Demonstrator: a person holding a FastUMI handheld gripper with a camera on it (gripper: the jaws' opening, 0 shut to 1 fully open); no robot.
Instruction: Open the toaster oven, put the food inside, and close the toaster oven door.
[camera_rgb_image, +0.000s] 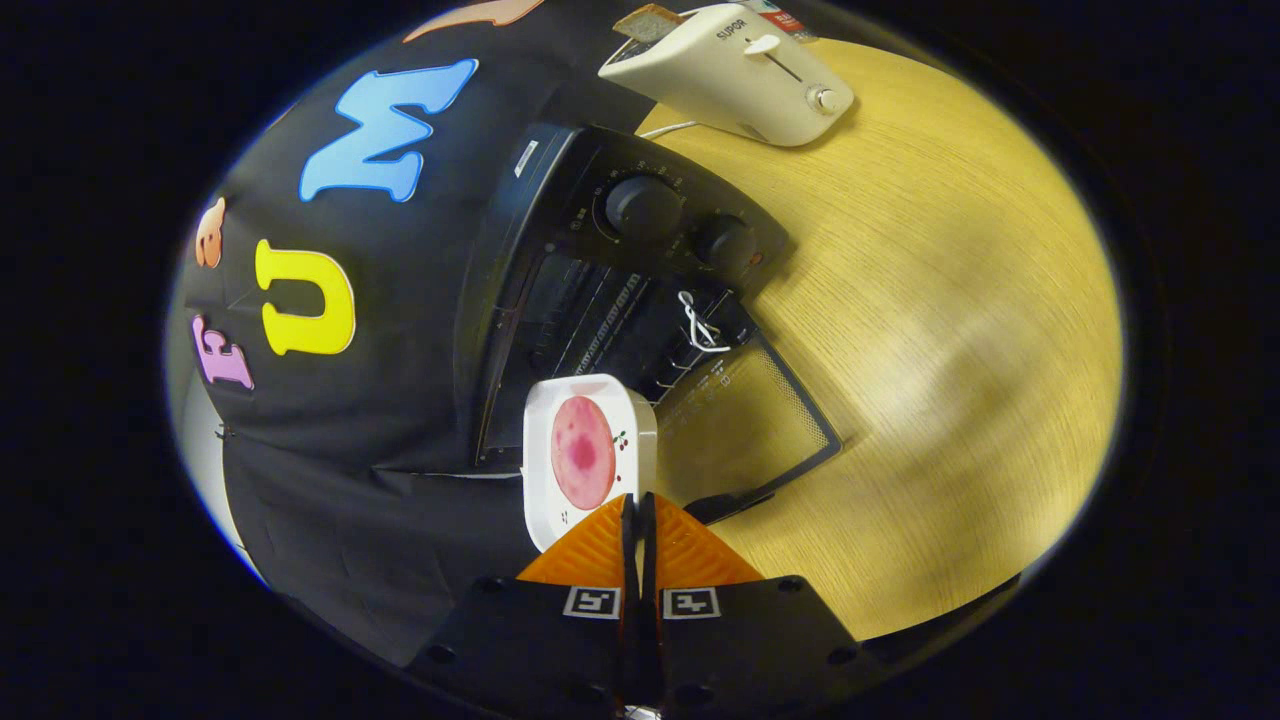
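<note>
- Table (950, 330): wooden top carrying both appliances.
- Oven (560, 260): dark, door (745, 425) dropped flat toward the gripper, so the cavity and its rack are ready to load.
- Toaster (735, 75): pale, beyond the oven, a bread slice (648, 20) in its slot; no part in the task.
- Plate (585, 455): white, rounded square, held edge-on just ahead of the open cavity, probably for sliding in.
- Food (583, 452): flat pink round slice, darker blotches, centred on the plate.
- Gripper (638, 515): fingers nearly together, pinching the plate's near rim.
</note>
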